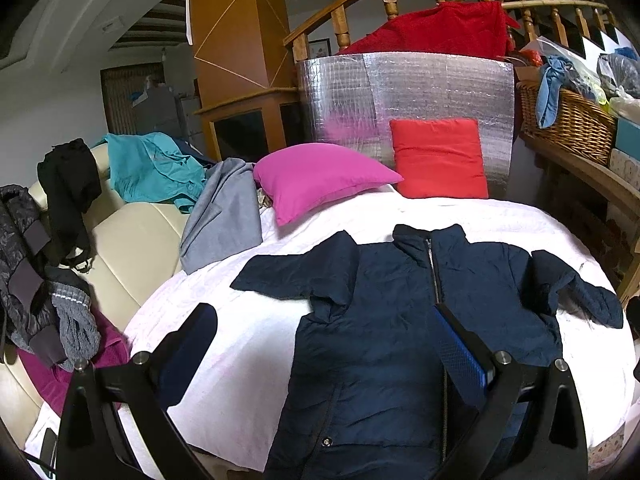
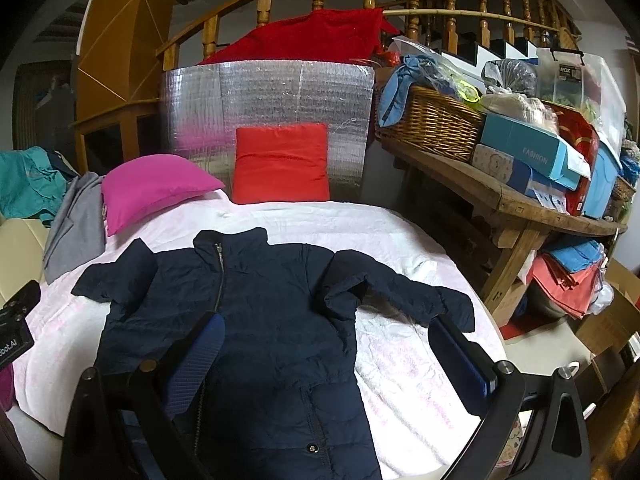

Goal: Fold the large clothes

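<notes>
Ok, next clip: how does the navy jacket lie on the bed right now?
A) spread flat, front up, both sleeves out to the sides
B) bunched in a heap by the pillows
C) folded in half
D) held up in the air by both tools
A: the navy jacket lies flat on the white bed cover, zipper up, sleeves out, and both tools are open, holding nothing.

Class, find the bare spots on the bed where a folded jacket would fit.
Bare sheet lies right of the jacket, under its sleeve, and left of it, below the pink pillow. The sofa and bench are crowded.
</notes>
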Demonstrator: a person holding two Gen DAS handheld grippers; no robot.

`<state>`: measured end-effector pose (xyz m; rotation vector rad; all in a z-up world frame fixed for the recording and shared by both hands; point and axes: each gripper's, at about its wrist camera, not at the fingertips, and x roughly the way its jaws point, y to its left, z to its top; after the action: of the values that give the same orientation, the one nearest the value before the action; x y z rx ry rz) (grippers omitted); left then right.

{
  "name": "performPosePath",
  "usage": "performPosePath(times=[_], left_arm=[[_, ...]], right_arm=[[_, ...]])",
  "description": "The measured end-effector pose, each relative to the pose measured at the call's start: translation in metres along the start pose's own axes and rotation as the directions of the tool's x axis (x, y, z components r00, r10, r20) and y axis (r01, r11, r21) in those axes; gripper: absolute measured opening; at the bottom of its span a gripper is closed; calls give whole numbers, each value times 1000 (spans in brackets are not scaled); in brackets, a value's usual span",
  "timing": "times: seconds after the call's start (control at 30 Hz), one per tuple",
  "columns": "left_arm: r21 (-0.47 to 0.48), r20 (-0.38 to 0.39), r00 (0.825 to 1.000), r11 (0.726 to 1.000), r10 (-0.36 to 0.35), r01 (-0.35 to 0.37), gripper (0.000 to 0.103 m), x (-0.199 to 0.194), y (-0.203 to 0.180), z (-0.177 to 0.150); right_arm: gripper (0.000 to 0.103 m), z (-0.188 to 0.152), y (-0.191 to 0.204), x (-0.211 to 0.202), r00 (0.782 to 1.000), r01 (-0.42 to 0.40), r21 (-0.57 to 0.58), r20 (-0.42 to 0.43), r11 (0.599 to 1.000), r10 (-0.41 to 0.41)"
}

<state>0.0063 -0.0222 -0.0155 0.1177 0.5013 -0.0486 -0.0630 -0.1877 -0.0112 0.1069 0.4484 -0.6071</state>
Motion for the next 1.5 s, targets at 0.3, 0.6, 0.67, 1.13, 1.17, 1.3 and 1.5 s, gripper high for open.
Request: performPosePath(times=[0.3, 0.6, 0.67, 1.13, 1.17, 1.3, 1.5], left_arm=[[9, 5, 1000, 1000, -3, 3, 103, 2, -3, -2], [39, -22, 1000, 999, -14, 15, 103, 14, -15, -12], [51, -56, 998, 998, -37, 39, 103, 23, -20, -19], [61, -335, 942, 996, -37, 61, 103, 92, -45, -64], [62, -342, 939, 996, -34, 58, 103, 95, -46, -64], [95, -341, 940, 994, -21, 56, 103, 99, -59, -60], [146, -318, 948, 987, -19, 69, 103, 101, -78, -55]], right_arm=[[103, -1, -3, 2, 1000, 3, 8, -3, 1000, -3], [103, -8, -4, 14, 999, -15, 14, -36, 1000, 15], [103, -12, -9, 24, 997, -41, 37, -58, 998, 43], [103, -113, -220, 221, 806, -340, 821, 3, 458, 592], [103, -121, -238, 239, 791, -344, 862, 53, 371, 610], [103, -125, -266, 278, 797, -317, 912, 108, 259, 594], [101, -144, -289, 330, 816, -196, 979, 129, 60, 563]])
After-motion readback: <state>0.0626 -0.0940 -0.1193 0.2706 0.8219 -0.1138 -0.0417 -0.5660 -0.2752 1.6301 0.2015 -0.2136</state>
